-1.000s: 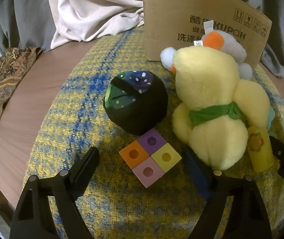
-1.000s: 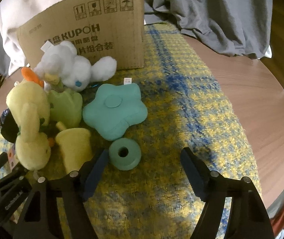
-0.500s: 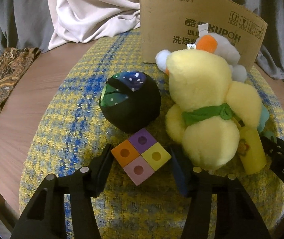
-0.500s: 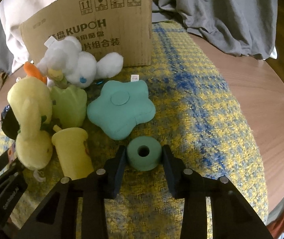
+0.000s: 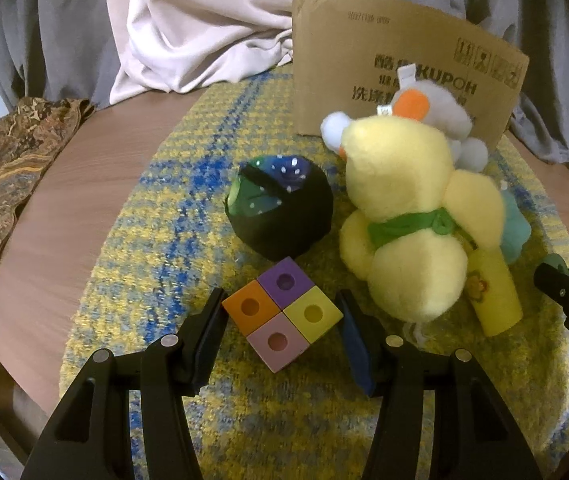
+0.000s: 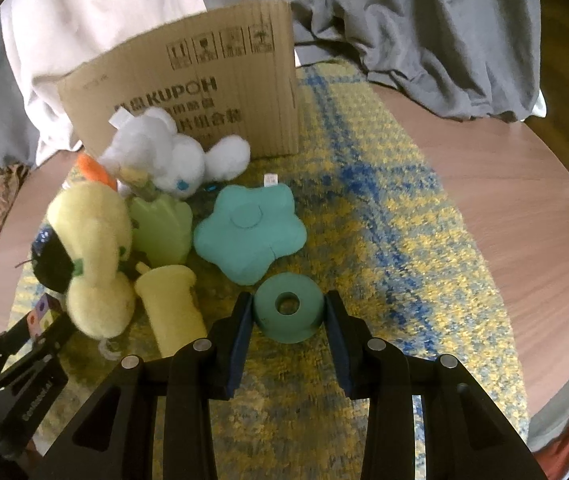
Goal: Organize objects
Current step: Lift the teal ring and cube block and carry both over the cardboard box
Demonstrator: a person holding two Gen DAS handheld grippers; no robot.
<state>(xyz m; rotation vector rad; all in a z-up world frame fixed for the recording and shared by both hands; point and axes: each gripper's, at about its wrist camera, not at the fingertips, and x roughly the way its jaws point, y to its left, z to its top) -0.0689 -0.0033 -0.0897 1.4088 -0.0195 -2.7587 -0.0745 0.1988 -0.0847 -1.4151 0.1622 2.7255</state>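
Our left gripper (image 5: 282, 316) has its fingers clamped on the four-colour block (image 5: 283, 312), just in front of the yellow plush duck (image 5: 412, 216). Our right gripper (image 6: 288, 312) grips the green ring (image 6: 288, 307), near the duck's right side, on the worktop's woven mat (image 6: 396, 272).

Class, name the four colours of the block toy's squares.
Orange, purple, yellow and pink; the block toy shows best in the left wrist view.

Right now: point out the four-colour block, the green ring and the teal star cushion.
four-colour block (image 5: 283, 313): left wrist view, top face where the four squares meet.
green ring (image 6: 289, 307): right wrist view, top face beside the hole.
teal star cushion (image 6: 249, 233): right wrist view, middle of the upper face.
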